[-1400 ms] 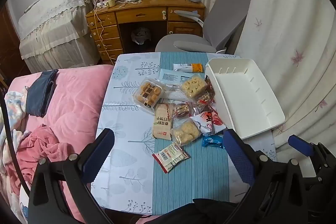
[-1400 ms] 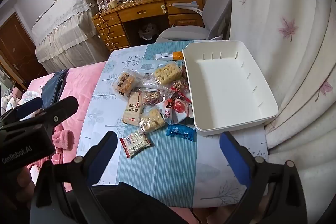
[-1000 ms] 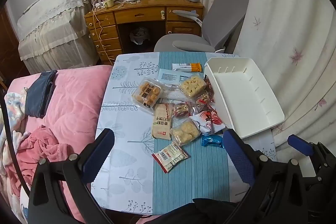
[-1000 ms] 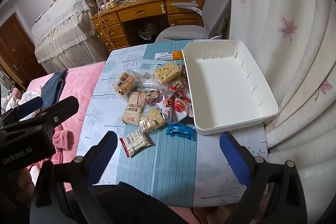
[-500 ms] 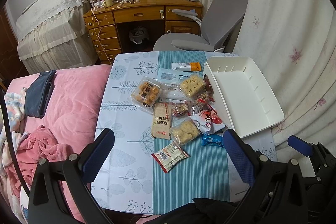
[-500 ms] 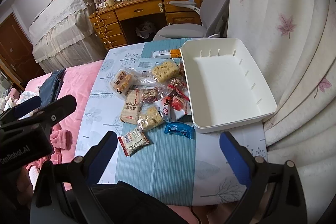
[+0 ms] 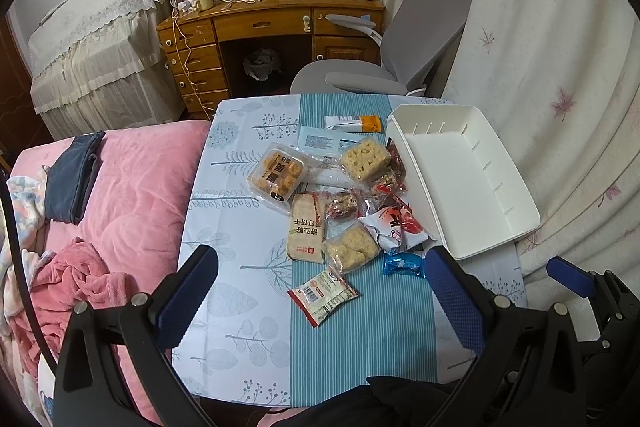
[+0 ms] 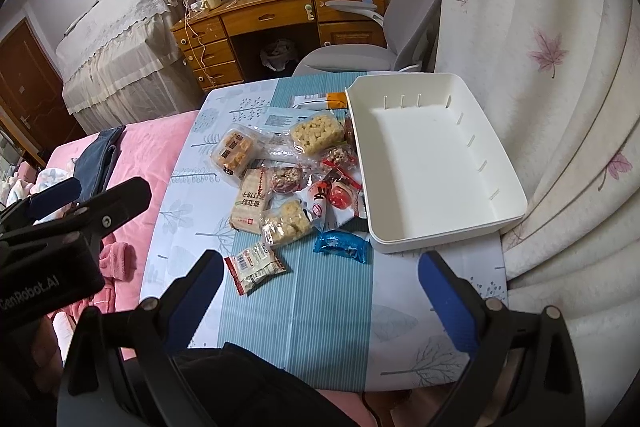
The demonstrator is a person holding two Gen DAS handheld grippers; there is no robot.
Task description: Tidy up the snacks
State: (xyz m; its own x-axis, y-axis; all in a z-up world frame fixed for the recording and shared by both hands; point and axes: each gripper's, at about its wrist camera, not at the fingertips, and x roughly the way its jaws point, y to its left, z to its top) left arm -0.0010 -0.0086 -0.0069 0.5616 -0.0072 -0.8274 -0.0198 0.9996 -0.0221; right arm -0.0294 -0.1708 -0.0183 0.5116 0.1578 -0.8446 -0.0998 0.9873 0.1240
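Several wrapped snacks lie in a heap on the table: a clear pastry box (image 7: pixel 277 175) (image 8: pixel 236 155), a cracker pack (image 7: pixel 306 227) (image 8: pixel 251 201), two puffed-rice bars (image 7: pixel 365 158) (image 7: pixel 351 250), a red-white bag (image 7: pixel 394 225), a blue candy (image 7: pixel 403 264) (image 8: pixel 342 245) and a small red-edged pack (image 7: pixel 322 294) (image 8: pixel 254 267). An empty white bin (image 7: pixel 460 183) (image 8: pixel 430 163) stands to their right. My left gripper (image 7: pixel 320 299) and right gripper (image 8: pixel 320 287) are both open and empty, held above the table's near edge.
The small table (image 7: pixel 224 227) has a leaf-print cloth with a teal striped runner. A pink bed (image 7: pixel 120 195) lies to the left. A grey chair (image 7: pixel 400 51) and wooden desk (image 7: pixel 264 23) stand behind. A curtain (image 7: pixel 560 67) hangs at the right.
Both grippers have drifted slightly; the right wrist view has shifted a little nearer the table. Nothing on the table has moved.
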